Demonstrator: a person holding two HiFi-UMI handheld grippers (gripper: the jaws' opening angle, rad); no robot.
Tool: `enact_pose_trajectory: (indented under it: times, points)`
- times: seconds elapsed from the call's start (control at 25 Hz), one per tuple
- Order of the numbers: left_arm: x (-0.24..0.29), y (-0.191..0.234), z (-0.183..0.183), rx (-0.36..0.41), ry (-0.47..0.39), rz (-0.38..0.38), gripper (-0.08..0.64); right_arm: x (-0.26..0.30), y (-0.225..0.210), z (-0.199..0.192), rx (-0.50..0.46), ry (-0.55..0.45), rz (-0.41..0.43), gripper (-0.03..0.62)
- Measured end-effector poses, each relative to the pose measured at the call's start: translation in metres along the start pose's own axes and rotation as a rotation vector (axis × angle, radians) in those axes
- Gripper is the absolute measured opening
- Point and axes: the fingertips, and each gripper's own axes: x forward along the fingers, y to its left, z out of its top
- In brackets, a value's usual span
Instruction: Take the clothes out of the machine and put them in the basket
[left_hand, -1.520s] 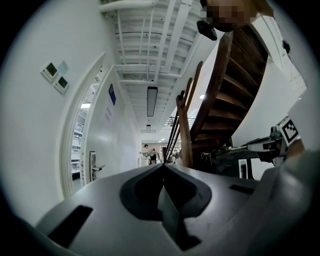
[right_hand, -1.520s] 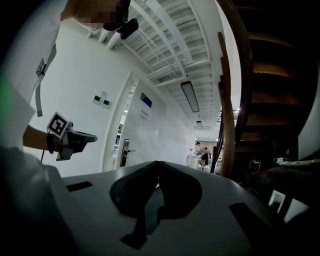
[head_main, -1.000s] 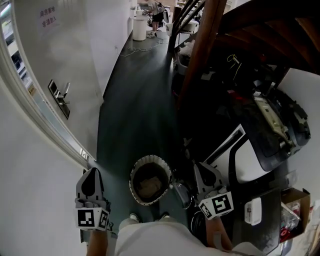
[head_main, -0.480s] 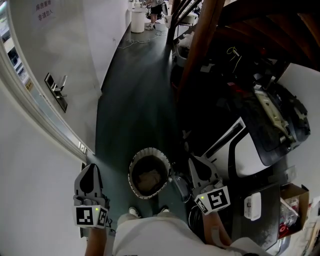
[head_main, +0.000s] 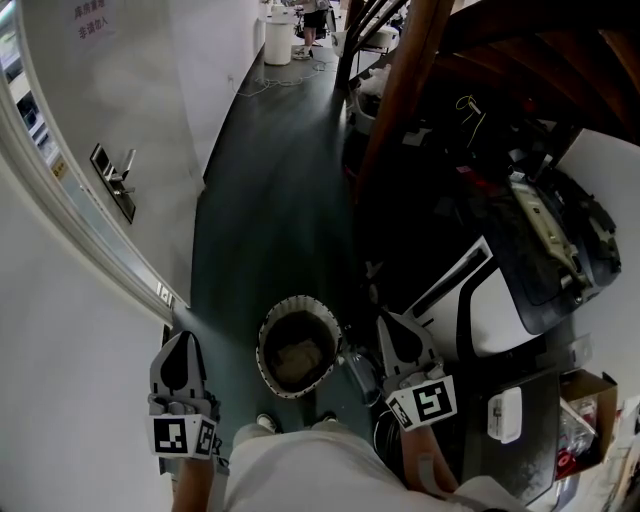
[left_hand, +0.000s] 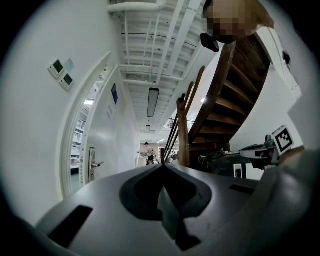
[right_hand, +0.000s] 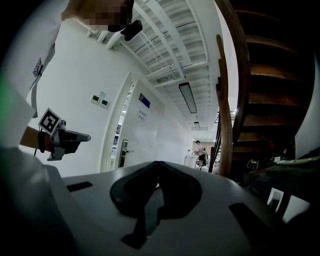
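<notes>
A round basket (head_main: 268, 340) with a pale frilled rim stands on the dark floor in front of my feet, a tan cloth (head_main: 298, 358) lying in its bottom. The white washing machine (head_main: 495, 315) with its dark door is to the right. My left gripper (head_main: 183, 338) hangs left of the basket, shut and empty; in the left gripper view its jaws (left_hand: 161, 166) meet at the tip. The right gripper (head_main: 388, 318) is held between basket and machine, also shut with nothing in it (right_hand: 156, 162). Both point level down the corridor.
A white door with a metal handle (head_main: 118, 180) lines the left wall. A wooden stair post (head_main: 400, 100) and stairs rise at the right. A cardboard box (head_main: 588, 415) sits at the far right. A white bin (head_main: 280, 40) and a person (head_main: 316, 14) are far down the corridor.
The right gripper has edged slightly left, closer to the basket. The left gripper has kept its place. Both stay shut.
</notes>
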Motion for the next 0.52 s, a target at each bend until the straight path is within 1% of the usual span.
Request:
enact_pose_trajectory:
  times: [0.28,0.52]
  points:
    - [0.0021,-0.0006,0.0014,0.008,-0.005,-0.004,0.012,0.0014,0.0031,-0.0032,0.013,-0.001,-0.003,0.014]
    - [0.0012,-0.0032,-0.0024,0.000,0.001,-0.006,0.012,0.0017,0.0020,-0.0010,0.012,-0.016,-0.008,0.015]
